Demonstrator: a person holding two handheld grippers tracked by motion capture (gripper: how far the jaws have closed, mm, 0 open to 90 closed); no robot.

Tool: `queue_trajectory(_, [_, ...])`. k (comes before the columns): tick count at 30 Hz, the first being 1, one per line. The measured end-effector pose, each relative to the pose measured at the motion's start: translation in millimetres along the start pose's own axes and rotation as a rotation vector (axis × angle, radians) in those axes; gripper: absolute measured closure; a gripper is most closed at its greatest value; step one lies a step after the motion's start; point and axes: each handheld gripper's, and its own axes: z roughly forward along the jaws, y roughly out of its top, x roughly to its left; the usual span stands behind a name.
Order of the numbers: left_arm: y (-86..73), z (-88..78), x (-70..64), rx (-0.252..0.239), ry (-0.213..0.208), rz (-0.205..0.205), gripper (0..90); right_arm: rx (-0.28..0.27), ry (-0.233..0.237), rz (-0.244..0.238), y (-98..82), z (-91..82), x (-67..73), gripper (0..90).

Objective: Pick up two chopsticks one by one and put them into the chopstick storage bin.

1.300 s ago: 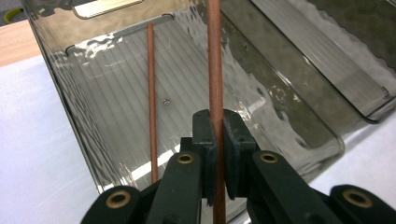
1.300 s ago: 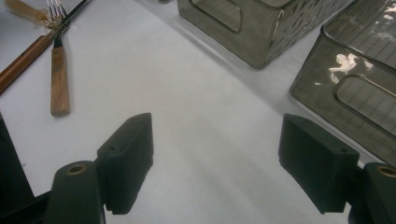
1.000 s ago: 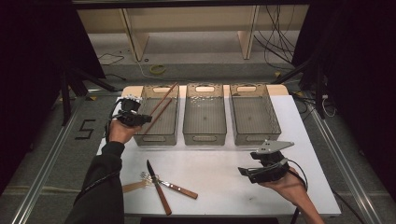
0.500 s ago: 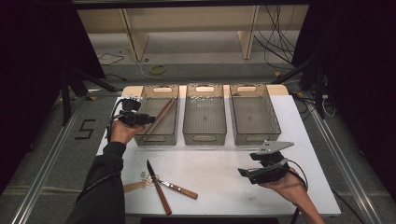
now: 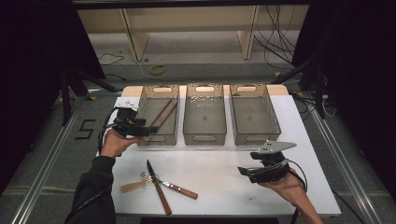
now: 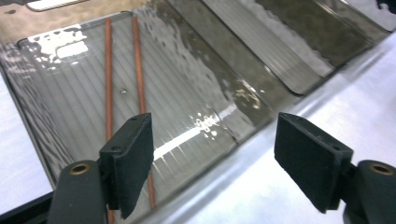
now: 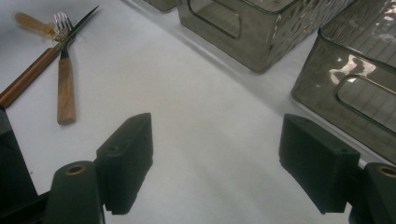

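Wooden chopsticks (image 5: 161, 113) lie in the left bin (image 5: 145, 125), at twelve o'clock from my left hand-held gripper (image 5: 142, 131), whose jaws have just been opening, empty, over its near rim. My right hand-held gripper (image 5: 243, 171) gapes above bare table (image 5: 224, 158).

black claws (image 6: 212, 172), dark sleeve (image 5: 93, 191), perhaps black cables

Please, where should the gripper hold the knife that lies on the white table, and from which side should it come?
Grip the knife on its brown wooden handle, near the table's front edge, coming straight down from above. It lies flat, and the handle end looks free, while near the blade it crosses the fork.
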Motion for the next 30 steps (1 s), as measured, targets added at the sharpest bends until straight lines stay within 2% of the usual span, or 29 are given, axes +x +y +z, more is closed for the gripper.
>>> queue_trajectory(2, [-4.2,-2.8,-4.5,-0.003,-0.001,0.025,26.6,-0.013,-0.005,0.009,-1.1,-0.4,-0.8,27.0])
queue_trajectory(8, [-13.6,-6.8,-13.5,0.0,-0.031,0.068,25.2,-0.07,-0.012,0.049,-4.8,-4.0,-4.2,27.0])
queue_trajectory(12, [-20.9,-8.1,-18.5,0.03,-0.038,0.092,23.4,-0.103,-0.01,0.069,-7.3,-6.4,-5.4,27.0])
queue_trajectory(15, [-26.3,-9.4,-20.2,0.04,-0.043,0.093,22.8,-0.124,0.003,0.091,-9.9,-6.9,-6.5,27.0])
queue_trajectory(21, [-33.0,-11.6,-21.8,0.073,-0.049,0.1,22.0,-0.133,0.012,0.107,-15.1,-5.6,-8.2,27.0])
queue_trajectory(26, [-40.3,-13.4,-24.6,0.131,-0.051,0.115,21.4,-0.138,0.017,0.117,-17.6,-5.5,-9.9,27.0])
queue_trajectory(29, [-45.2,-12.1,-25.5,0.194,-0.024,0.127,21.3,-0.136,0.019,0.118,-18.5,-5.4,-9.2,27.0])
queue_trajectory(30, [-46.9,-11.9,-26.0,0.207,-0.033,0.129,21.3,-0.134,0.019,0.116,-18.9,-5.2,-8.9,27.0])
